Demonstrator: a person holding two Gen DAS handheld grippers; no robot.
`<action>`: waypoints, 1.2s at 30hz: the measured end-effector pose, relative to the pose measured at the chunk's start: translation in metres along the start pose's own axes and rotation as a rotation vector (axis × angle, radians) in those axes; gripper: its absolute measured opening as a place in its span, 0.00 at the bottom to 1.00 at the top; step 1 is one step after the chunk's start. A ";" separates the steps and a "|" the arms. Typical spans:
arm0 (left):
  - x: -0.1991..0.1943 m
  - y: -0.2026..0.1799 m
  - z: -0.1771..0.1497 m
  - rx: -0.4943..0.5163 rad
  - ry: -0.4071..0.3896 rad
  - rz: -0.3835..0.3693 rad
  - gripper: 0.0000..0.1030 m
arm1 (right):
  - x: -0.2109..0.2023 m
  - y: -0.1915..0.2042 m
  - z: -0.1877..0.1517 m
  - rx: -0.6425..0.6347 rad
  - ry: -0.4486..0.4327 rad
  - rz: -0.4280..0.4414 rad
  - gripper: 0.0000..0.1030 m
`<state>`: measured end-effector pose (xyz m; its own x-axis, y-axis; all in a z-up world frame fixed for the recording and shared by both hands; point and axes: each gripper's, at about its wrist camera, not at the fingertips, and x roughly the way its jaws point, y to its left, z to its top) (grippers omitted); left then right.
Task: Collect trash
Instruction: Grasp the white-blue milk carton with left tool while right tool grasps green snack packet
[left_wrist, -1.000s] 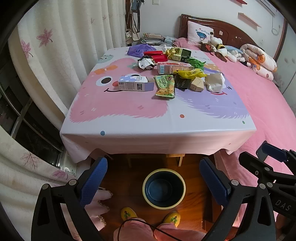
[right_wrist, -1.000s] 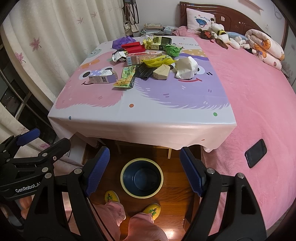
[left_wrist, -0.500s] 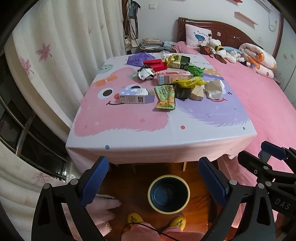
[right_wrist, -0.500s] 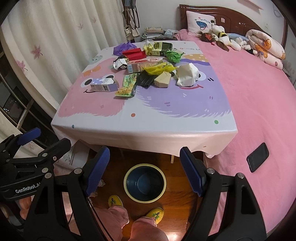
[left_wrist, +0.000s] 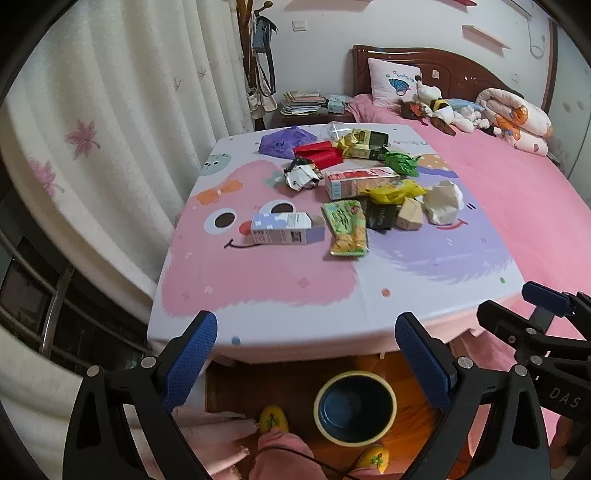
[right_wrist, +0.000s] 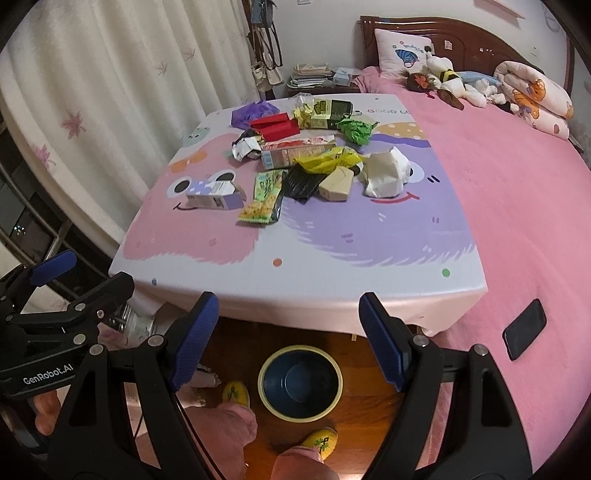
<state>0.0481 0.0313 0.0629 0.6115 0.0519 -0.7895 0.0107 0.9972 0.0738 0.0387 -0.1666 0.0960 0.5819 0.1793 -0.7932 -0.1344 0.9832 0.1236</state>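
Trash (left_wrist: 354, 184) spread in a loose pile on the far half of the desk (left_wrist: 258, 280), on a cartoon cloth. Nearest: a pale purple carton (left_wrist: 286, 229) lying on its side at the left, just beside a green snack bag (left_wrist: 347, 227). To the right a black packet (left_wrist: 380, 218), a small tan box (left_wrist: 410, 215) and crumpled white paper (left_wrist: 443, 203), close together. Farther back a long red-and-white box (left_wrist: 360, 181), a yellow wrapper (left_wrist: 393, 190) partly over it, a silver wrapper (left_wrist: 300, 175), a red box (left_wrist: 321, 153), a green wrapper (left_wrist: 400, 162) and a purple bag (left_wrist: 284, 142).

On the wooden floor under the near edge of the desk, a dark blue bin (left_wrist: 354, 404) with a yellow rim, upright, nothing seen inside. Beside it, yellow slippers (right_wrist: 321, 441) and pink trouser legs of the person.

Left gripper (left_wrist: 310, 354) spread wide, holding nothing, above the near desk edge. Right gripper (right_wrist: 286, 334) also wide and holding nothing. On the pink bed at the right, a black phone (right_wrist: 524, 328).
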 end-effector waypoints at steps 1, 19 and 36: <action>0.007 0.006 0.007 0.003 0.004 -0.003 0.96 | 0.004 0.000 0.004 0.006 0.000 -0.004 0.74; 0.203 0.078 0.143 0.336 0.174 -0.132 0.96 | 0.136 0.022 0.078 0.278 0.137 -0.119 0.66; 0.310 0.026 0.139 0.701 0.339 -0.314 0.73 | 0.247 0.018 0.104 0.439 0.212 -0.128 0.63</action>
<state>0.3480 0.0656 -0.0954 0.2281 -0.0972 -0.9688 0.6981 0.7100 0.0931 0.2636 -0.1006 -0.0354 0.3901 0.0900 -0.9164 0.3037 0.9269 0.2203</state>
